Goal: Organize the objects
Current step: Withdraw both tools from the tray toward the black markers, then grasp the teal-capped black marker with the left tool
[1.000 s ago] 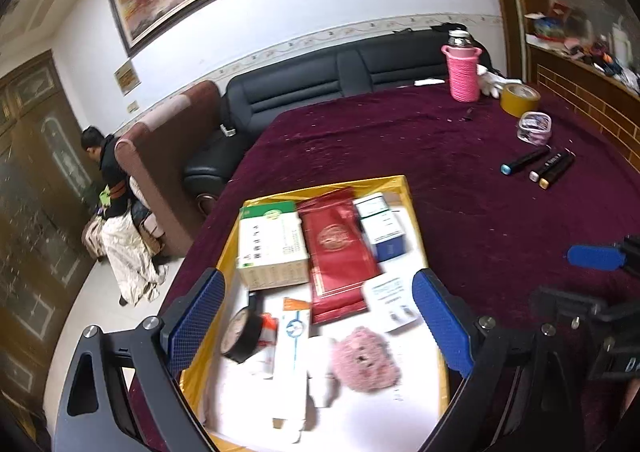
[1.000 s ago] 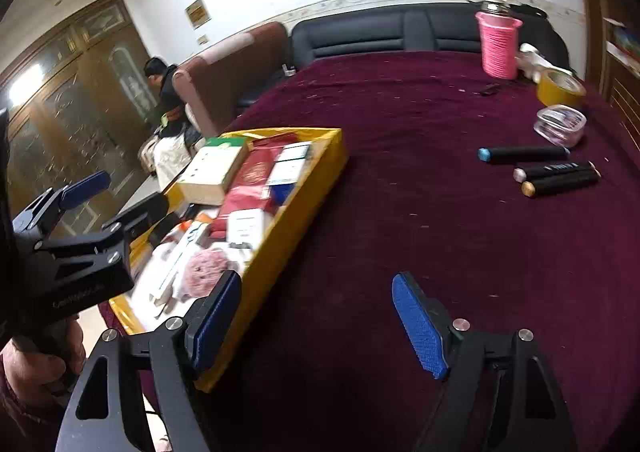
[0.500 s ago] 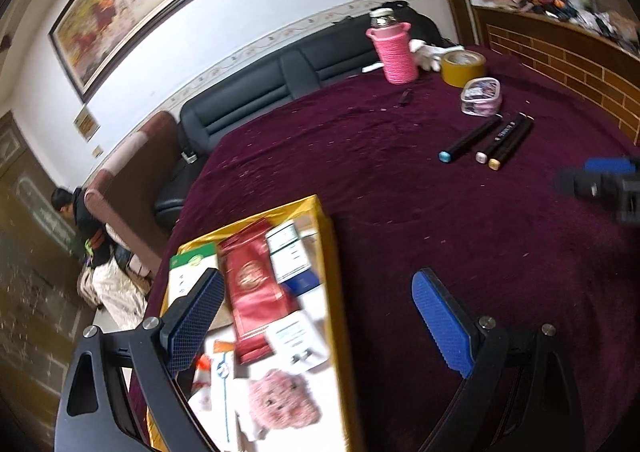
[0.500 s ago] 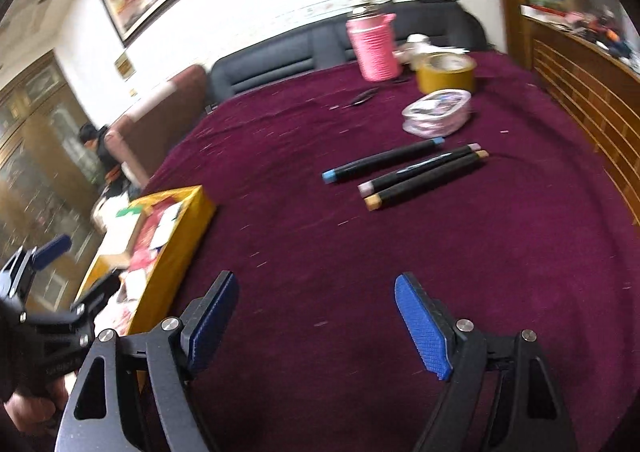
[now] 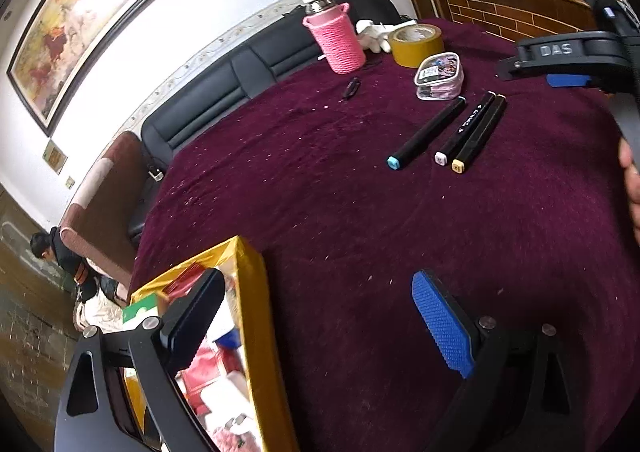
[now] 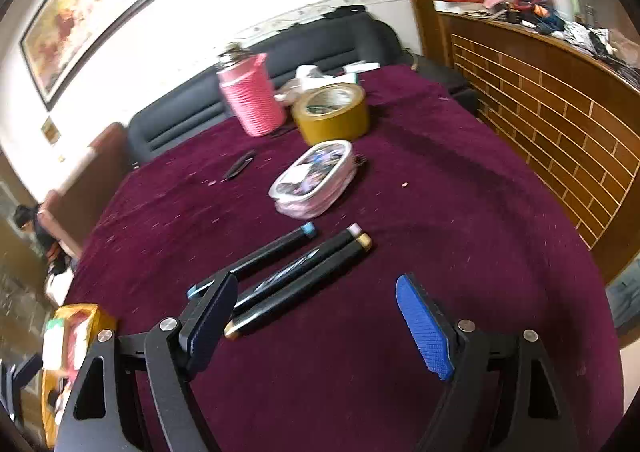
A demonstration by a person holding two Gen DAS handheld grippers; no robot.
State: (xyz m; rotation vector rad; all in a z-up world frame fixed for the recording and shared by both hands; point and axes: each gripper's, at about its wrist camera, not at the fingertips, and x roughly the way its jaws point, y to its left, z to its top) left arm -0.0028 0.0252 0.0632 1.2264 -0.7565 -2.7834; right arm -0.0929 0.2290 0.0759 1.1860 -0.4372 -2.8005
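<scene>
Views swung rightward, yellow tray (image 5: 256, 332) still full

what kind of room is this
Most likely a home living room: a black leather sofa against the wall, a large framed painting above it, and a table under a maroon cloth.

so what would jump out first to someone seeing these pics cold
Probably the three black markers lying side by side on the dark red tablecloth, just ahead of the open right gripper. Behind them sit a pink pouch, a yellow tape roll and a pink knitted bottle. The yellow tray fills the left wrist view's lower left.
</scene>
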